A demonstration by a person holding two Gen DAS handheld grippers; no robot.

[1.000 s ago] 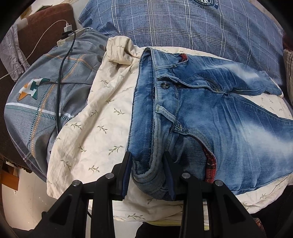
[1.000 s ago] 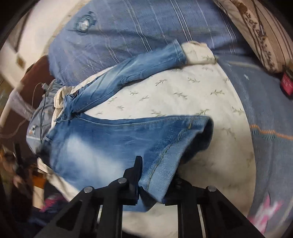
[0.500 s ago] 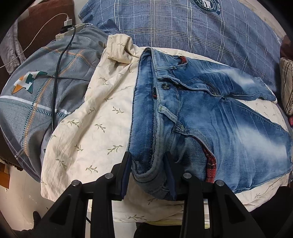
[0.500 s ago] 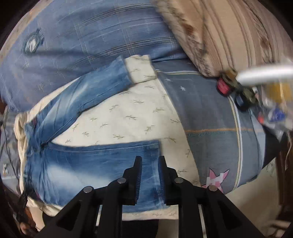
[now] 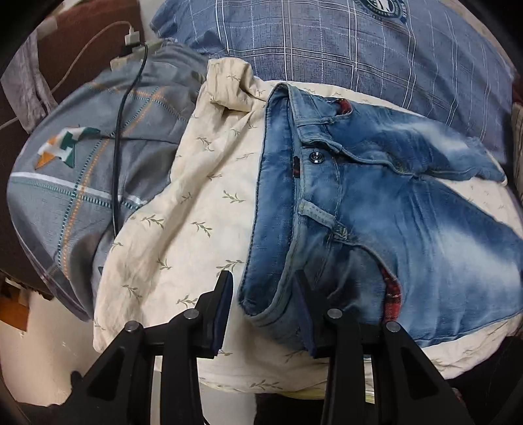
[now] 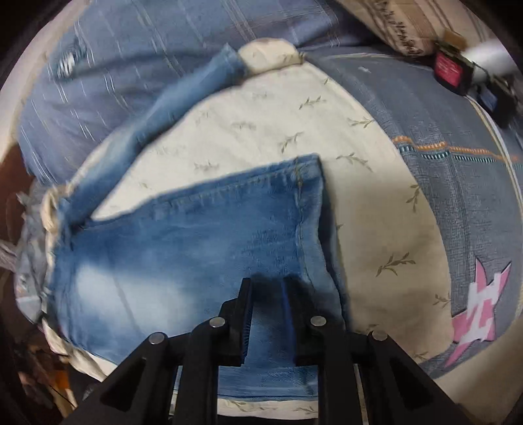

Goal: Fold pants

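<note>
Item: one pair of blue jeans [image 5: 408, 229], faded pale at the thighs, lying flat on a cream leaf-print sheet [image 5: 196, 212] spread over a bed. Waistband [image 5: 278, 209] is at the left end, folded back to show its inner face; a metal button [image 5: 316, 157] and a strip of red plaid lining [image 5: 392, 294] are visible. The two legs spread apart in a V: the far leg [image 6: 183, 98] runs toward the blue checked pillow [image 5: 327, 49], the near leg [image 6: 212, 229] lies along the front edge of the sheet, its hem [image 6: 310, 209] turned toward the right end of the bed. Left gripper [image 5: 266, 291]: jaws part-way apart, straddling the near corner of the waistband; the right finger presses the denim, while a narrow gap shows beside the left pad, so no full clamp is seen. Right gripper [image 6: 266, 287]: jaws close together, low over the near leg just inside the hem; denim shows between the pads, but whether it is pinched or merely lies beneath cannot be told. This view is blurred. Surroundings: grey patterned bedding [image 5: 81, 179] under the sheet on both sides, a black cable [image 5: 117, 163] and a white charger [image 5: 132, 36] at the left end, a striped cushion [image 6: 408, 26] and a small red-labelled object [image 6: 449, 70] at the far right. No containers are visible.
</note>
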